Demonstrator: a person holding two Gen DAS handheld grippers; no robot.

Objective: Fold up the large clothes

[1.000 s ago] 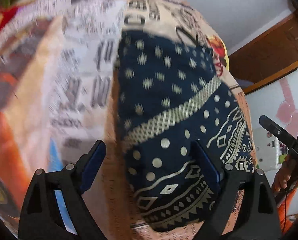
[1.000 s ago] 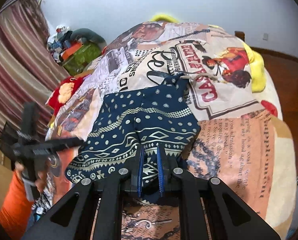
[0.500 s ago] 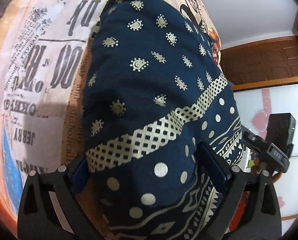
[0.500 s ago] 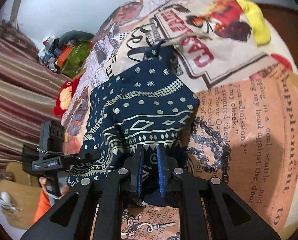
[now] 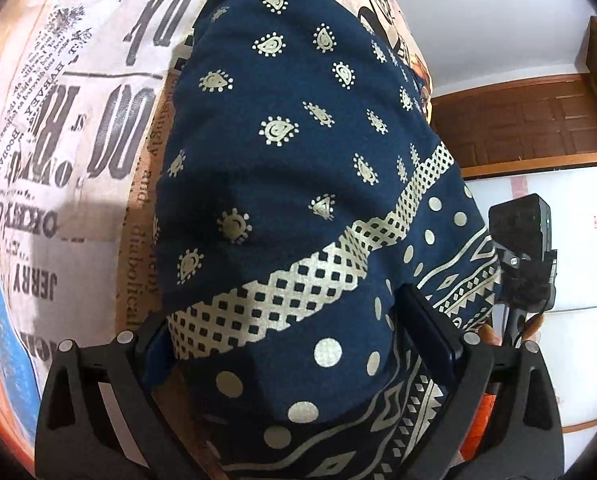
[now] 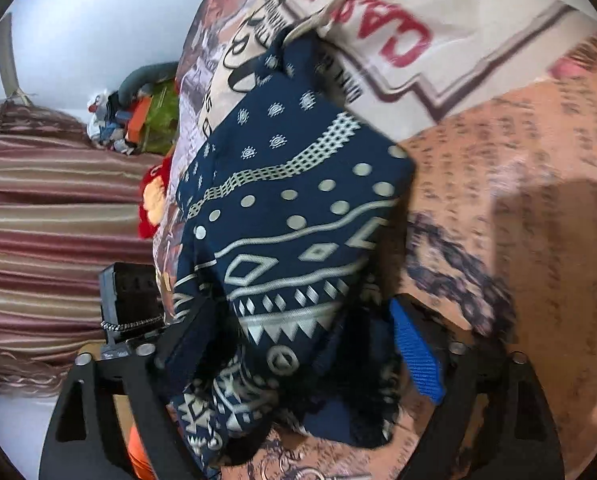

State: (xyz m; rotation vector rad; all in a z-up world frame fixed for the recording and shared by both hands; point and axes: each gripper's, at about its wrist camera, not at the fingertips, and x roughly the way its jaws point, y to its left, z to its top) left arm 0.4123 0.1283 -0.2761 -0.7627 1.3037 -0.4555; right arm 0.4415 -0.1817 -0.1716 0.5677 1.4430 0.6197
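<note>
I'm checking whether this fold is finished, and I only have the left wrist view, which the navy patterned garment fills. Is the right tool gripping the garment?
Observer: No. The right tool stands wide open. Its jaws have just been opening, and the folded navy garment lies loose between them.
Operator: Is anything trailing from the garment's far end?
Observer: Yes, a pale cord lies on the printed bedspread, by the red lettering.
Operator: What is on the side beyond the bed?
Observer: A striped curtain hangs there.
</note>
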